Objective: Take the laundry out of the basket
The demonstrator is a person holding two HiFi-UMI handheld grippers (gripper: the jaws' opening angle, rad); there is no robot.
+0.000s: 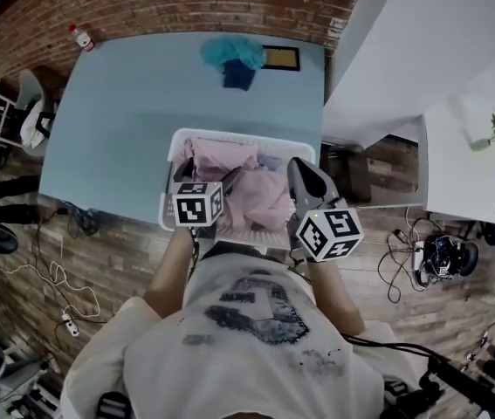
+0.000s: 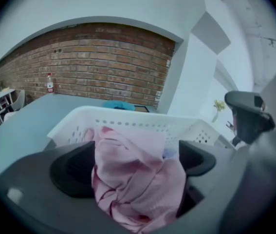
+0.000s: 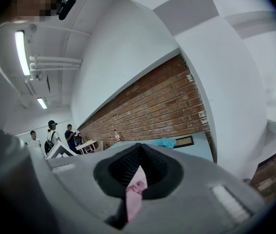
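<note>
Closest to me, my white shirt (image 1: 256, 339) carries a dark print I can't read from this angle. Just ahead, both grippers are over the near half of the white basket (image 1: 234, 135). The basket sits at the near edge of the pale blue surface (image 1: 134, 103). Wooden floor (image 1: 20, 260) strewn with loose cables lies open on my left, and a white desk (image 1: 461, 164) stands well apart on my right. The cubes on the grippers show only black-and-white square markers, no words.

My left gripper (image 2: 134, 162) tilts down into the basket with its jaws spread wide. A bunched fold of the pink laundry (image 2: 138, 184) stands between them, and the pads do not seem to press on it. My right gripper (image 3: 138, 177) is held nearly level over the basket's right side. Its jaws are pressed together on a narrow strip of pink cloth (image 3: 135, 196) that hangs down from them. I can't tell whether that strip belongs to the same garment as the bunch. The rest of the pink laundry fills the basket up to its rim.

Beyond the basket the surface runs open to its far edge. There a teal cloth (image 1: 232, 52) lies on something dark blue, with a dark frame (image 1: 280, 58) just beside it. A bottle (image 1: 81, 37) with a red cap stands at the far left corner, its label too small to read. A brick wall (image 1: 186, 3) closes off the far side.
</note>
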